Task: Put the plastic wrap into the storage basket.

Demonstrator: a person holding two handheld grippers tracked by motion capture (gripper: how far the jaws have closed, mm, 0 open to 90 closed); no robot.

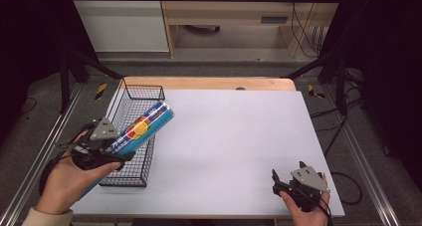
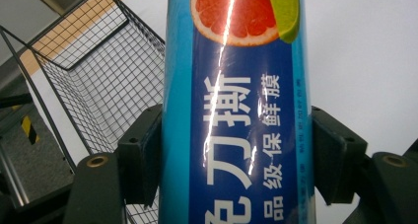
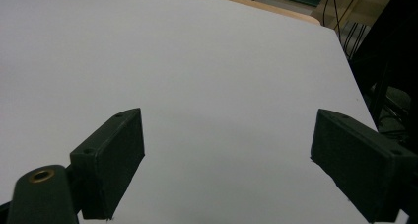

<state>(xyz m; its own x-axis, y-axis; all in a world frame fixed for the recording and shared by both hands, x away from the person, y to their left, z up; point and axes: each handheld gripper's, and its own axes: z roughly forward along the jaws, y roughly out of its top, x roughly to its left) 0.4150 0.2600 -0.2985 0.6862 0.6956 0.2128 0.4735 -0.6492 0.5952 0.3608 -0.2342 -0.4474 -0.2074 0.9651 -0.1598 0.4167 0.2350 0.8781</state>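
My left gripper [image 2: 236, 155] clamps the glossy blue roll [image 2: 236, 110] over the wire basket [image 1: 130, 136]; that slick film might slip. My right gripper [image 3: 226, 160] gapes wide, empty.

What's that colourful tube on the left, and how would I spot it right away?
Start at the white table and find the black wire basket along its left edge. Slanting above the basket is a long blue roll, clamped between the jaws of the left gripper. Its bright blue wrap with white lettering and a picture of cut citrus fruit sets it apart from the black and grey things near it.
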